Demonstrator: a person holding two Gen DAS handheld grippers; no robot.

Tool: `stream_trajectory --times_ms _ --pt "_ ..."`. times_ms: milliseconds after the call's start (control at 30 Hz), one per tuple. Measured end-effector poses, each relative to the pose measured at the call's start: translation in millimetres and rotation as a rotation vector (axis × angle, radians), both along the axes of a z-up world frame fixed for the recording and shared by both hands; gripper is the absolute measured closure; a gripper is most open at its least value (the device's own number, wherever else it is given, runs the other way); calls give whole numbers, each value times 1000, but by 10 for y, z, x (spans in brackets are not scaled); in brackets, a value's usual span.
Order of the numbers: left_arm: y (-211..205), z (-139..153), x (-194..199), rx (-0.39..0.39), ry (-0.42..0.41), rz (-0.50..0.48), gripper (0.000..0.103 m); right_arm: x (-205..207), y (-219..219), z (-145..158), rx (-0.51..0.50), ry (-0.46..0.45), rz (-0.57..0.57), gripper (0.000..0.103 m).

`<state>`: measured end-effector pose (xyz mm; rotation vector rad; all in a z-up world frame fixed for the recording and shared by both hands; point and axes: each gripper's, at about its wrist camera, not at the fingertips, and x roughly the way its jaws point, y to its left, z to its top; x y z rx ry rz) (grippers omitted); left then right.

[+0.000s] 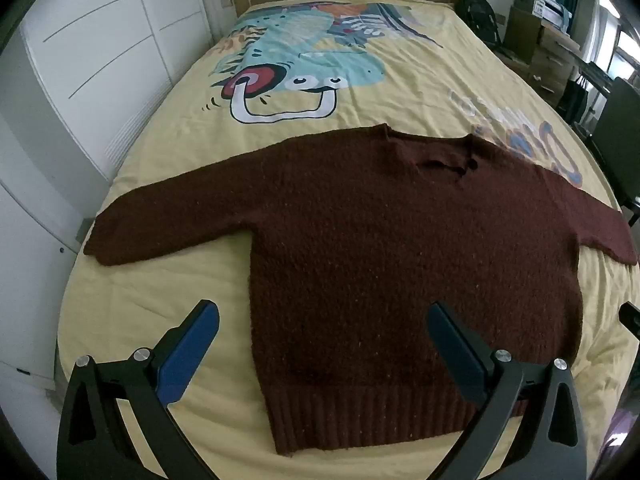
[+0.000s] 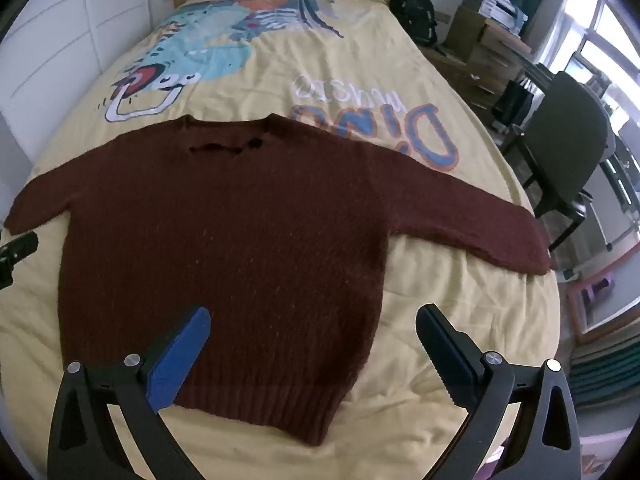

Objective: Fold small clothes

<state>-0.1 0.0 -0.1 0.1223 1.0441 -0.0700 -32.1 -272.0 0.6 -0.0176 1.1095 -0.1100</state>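
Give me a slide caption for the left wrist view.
Open left gripper above a brown sweater spread flat on a yellow bedspread.

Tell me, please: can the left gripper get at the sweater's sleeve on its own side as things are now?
Probably yes. The left gripper is open and holds nothing. The sweater lies flat on the yellow bedspread, and that sleeve is spread out with nothing on it or before it.

Left gripper and right gripper tilted steeply downward; jaws spread wide, empty.
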Motion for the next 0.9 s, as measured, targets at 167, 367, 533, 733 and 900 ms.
stream_trajectory --times_ms 167,367,533,733,900 --pt "50 -25 -17 2 5 -5 1 5 3 -3 -2 4 2 0" --pt "-34 -61 18 6 10 -9 1 5 20 -32 -5 15 10 0" --pt "-44 -55 4 4 7 -8 1 8 27 -34 -7 17 13 0" --pt "-51 -79 -15 10 12 -9 1 10 38 -32 -8 18 19 0" --pt "-49 -97 -22 12 20 -12 1 11 49 -36 -10 23 23 0"
